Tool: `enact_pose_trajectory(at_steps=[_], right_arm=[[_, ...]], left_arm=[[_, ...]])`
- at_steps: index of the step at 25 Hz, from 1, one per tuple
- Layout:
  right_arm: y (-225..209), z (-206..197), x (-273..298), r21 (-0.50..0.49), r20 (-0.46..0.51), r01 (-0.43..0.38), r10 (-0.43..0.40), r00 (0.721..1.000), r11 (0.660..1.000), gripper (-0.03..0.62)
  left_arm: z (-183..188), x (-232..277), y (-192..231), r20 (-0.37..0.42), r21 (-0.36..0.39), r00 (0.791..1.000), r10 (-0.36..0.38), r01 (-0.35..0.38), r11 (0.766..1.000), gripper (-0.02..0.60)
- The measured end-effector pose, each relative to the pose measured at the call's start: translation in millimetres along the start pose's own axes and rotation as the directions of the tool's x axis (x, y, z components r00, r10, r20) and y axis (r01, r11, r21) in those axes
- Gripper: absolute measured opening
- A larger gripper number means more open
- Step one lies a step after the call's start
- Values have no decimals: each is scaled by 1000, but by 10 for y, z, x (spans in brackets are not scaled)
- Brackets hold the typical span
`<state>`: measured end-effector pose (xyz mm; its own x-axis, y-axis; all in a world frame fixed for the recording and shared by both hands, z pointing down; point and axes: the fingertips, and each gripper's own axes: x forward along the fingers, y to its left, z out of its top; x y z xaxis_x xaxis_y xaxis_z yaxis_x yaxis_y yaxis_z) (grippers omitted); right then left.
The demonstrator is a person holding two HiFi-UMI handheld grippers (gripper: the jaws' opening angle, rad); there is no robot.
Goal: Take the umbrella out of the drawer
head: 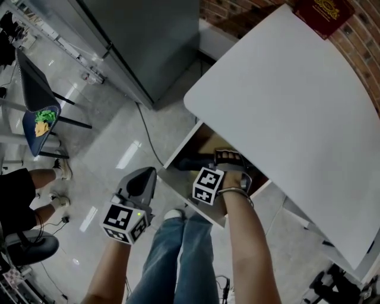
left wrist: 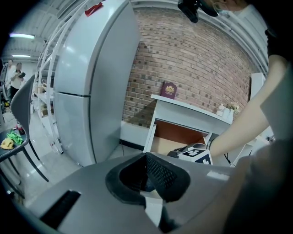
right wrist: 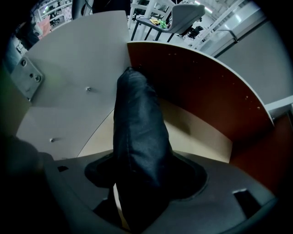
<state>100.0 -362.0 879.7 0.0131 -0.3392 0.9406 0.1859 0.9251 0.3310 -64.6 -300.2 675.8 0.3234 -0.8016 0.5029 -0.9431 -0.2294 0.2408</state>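
Inside wooden drawer (right wrist: 197,87), right tongs (head: 228,159) clamp black stitched tapering umbrella (right wrist: 137,137).

Black umbrella (right wrist: 137,146) in open drawer (right wrist: 197,96)

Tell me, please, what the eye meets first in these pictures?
The black umbrella stands out first: the right gripper is shut on it inside the open drawer under the white table. The left gripper hangs shut and empty above the floor, apart from the drawer. A red book lies at the table's far edge, by the brick wall.
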Motion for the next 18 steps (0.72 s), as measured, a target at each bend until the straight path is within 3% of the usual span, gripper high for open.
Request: enact_pose_trajectory(at_steps=[5,10,18], right_arm=[[14,8,-39,-10,13,-1,1,1000,1000,264],[15,35,-148,-25,55,19,-18,998,1000,259],[3,64,-403,-35,129,34,-29,991,999,261]], left_arm=[[-45,-81,-70,-37,40,999,-31,32,999,-2],[67,-162,-52,12,104,999,-47,45,994,-2],[115,-218,-92,7,72,998,-62,62,995,-2]])
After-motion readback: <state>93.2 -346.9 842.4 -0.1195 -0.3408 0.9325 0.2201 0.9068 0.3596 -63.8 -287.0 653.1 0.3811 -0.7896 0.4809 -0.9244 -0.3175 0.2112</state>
